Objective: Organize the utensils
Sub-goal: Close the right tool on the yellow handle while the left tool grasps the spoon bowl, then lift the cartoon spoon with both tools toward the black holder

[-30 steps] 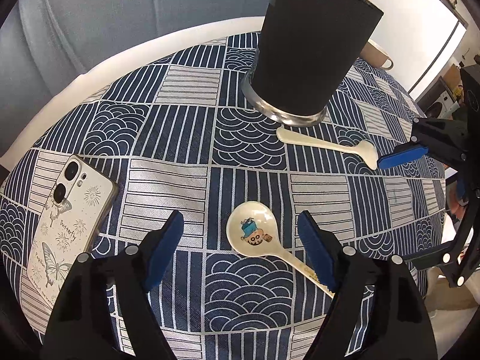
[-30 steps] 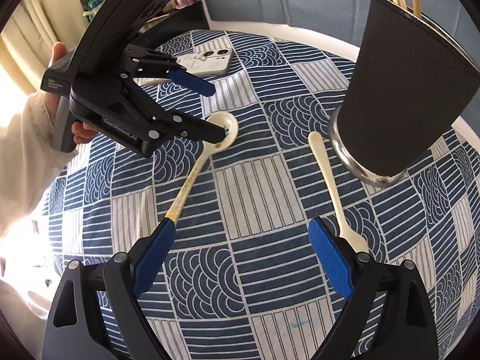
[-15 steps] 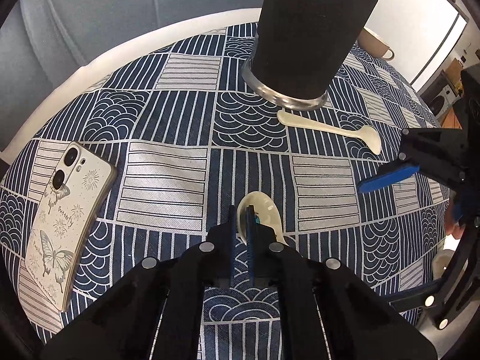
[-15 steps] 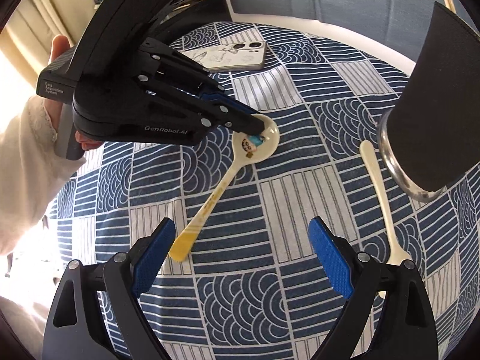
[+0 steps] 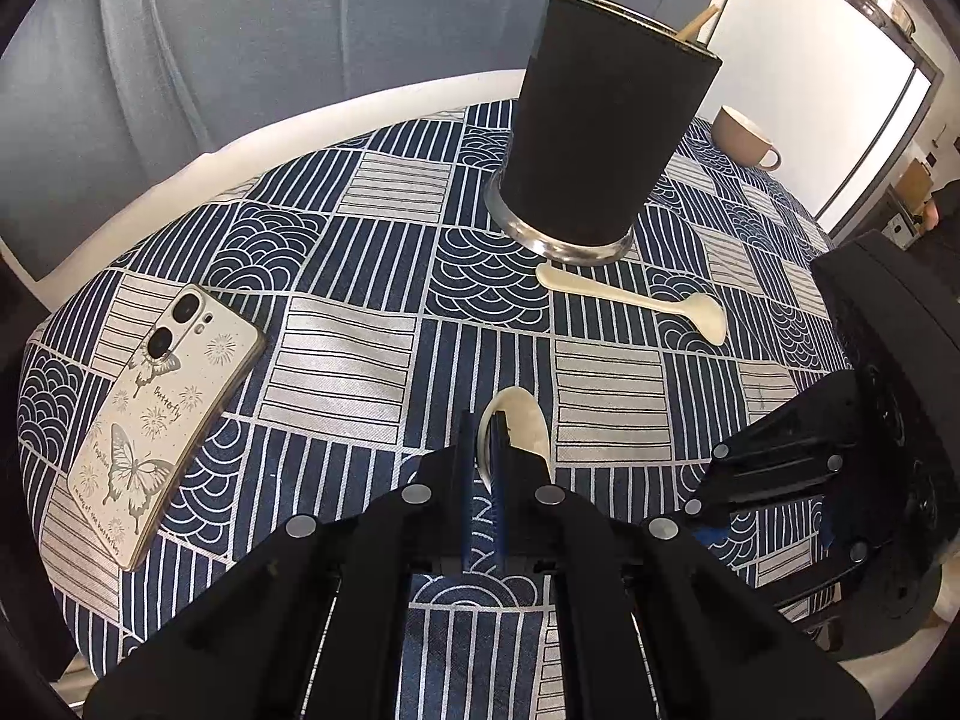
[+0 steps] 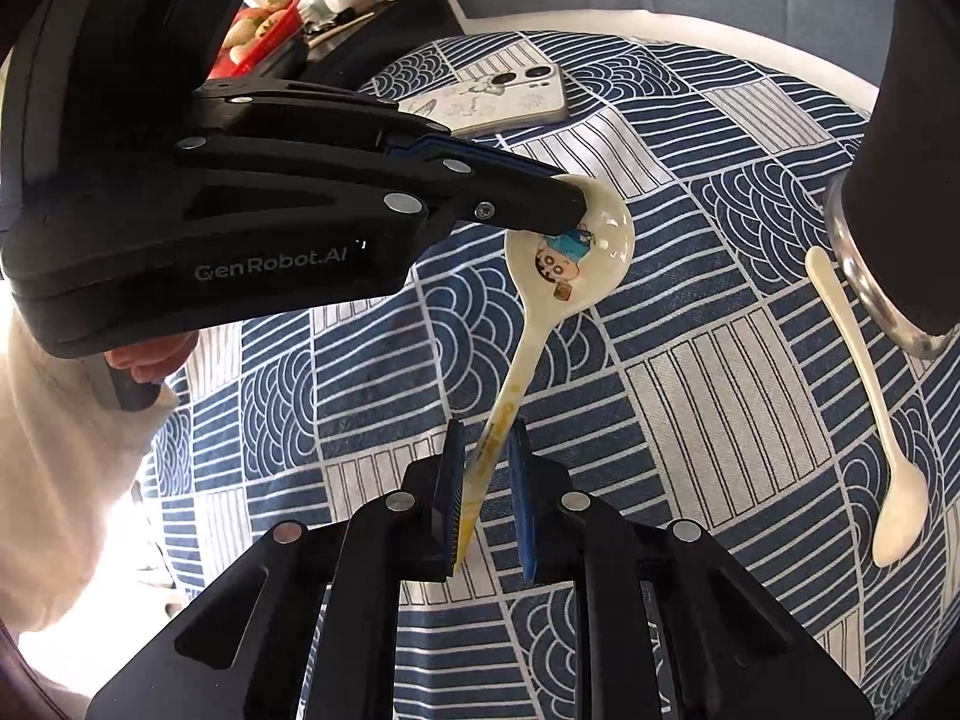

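A cream ceramic spoon with a cartoon print (image 6: 543, 306) is lifted off the table. My left gripper (image 5: 482, 450) is shut on the rim of its bowl (image 5: 522, 426), seen from the side in the right wrist view (image 6: 564, 204). My right gripper (image 6: 487, 462) is closed around its yellow handle end. A plain cream spoon (image 5: 636, 303) lies flat by the base of the tall black utensil holder (image 5: 606, 132), which holds wooden sticks; this spoon also shows in the right wrist view (image 6: 864, 402).
A white phone with a butterfly case (image 5: 156, 414) lies on the left of the blue patterned tablecloth (image 5: 360, 360). A beige cup (image 5: 744, 138) stands behind the holder. The round table's white edge (image 5: 240, 150) runs along the back.
My left gripper closed on the cartoon spoon's bowl and lifted it. My right gripper moved in and closed on its handle end.
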Action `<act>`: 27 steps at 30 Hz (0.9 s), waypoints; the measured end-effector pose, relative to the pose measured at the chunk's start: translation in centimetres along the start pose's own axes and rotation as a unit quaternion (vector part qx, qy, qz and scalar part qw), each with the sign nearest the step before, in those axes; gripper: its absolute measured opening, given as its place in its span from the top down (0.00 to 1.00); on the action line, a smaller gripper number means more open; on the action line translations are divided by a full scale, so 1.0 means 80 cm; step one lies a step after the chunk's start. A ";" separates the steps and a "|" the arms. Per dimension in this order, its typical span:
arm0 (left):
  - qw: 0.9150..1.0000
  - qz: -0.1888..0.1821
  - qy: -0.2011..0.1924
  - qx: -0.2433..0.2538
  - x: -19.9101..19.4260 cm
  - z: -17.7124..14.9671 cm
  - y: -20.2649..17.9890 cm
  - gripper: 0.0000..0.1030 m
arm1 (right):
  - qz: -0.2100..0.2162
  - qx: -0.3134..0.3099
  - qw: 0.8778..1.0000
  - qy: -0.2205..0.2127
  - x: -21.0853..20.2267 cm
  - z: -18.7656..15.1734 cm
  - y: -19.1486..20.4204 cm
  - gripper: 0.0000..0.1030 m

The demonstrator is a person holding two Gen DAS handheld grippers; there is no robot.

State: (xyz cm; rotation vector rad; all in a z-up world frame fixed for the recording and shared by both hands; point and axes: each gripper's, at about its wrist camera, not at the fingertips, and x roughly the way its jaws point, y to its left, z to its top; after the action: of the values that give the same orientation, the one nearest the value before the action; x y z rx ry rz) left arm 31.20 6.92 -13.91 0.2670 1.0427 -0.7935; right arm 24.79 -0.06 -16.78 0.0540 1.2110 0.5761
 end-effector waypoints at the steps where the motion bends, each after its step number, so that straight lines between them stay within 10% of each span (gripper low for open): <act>1: 1.000 0.000 -0.001 0.000 -0.004 -0.001 0.000 0.95 | 0.002 -0.001 1.000 -0.002 -0.003 -0.002 -0.001 0.88; 27: 0.990 0.068 -0.100 0.076 -0.140 0.057 -0.060 0.95 | -0.055 -0.071 0.989 -0.119 -0.135 0.031 -0.001 0.92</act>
State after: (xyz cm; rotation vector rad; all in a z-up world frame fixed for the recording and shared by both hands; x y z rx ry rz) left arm 27.98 6.23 -1.32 0.3773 0.7686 -0.7608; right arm 24.56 -4.32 -6.56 -0.0616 0.9325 0.5415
